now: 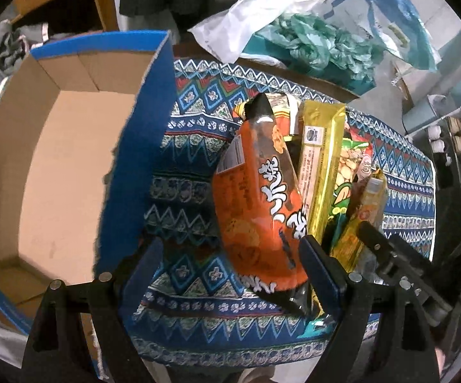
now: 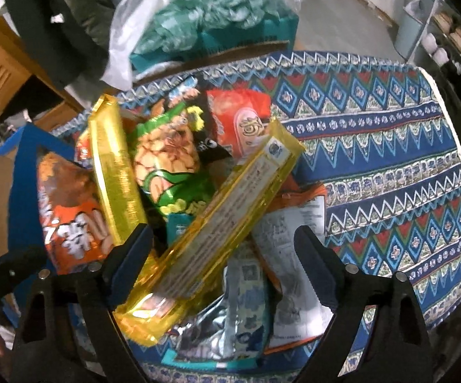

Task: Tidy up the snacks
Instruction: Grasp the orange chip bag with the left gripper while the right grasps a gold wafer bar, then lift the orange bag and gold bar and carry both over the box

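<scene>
A heap of snack packs lies on the patterned tablecloth (image 1: 192,134). My left gripper (image 1: 230,245) is open and points down over an orange biscuit pack (image 1: 262,198), which lies between its fingers against the right one. My right gripper (image 2: 224,242) is open too, and a long yellow pack (image 2: 230,217) lies slanted between its fingers. Neither finger presses on the yellow pack. Beside these lie a gold bar pack (image 1: 319,166), a green peanut bag (image 2: 172,166), a red pack (image 2: 243,118) and a blue-silver pack (image 2: 240,319). The right gripper's black finger (image 1: 374,236) shows at the heap's right side.
An empty cardboard box (image 1: 70,159) with blue outer walls stands left of the heap, its near wall (image 1: 141,146) close to my left finger. A white plastic bag (image 1: 246,22) and teal bags (image 1: 319,44) lie behind the table. Bare cloth (image 2: 390,175) lies right of the heap.
</scene>
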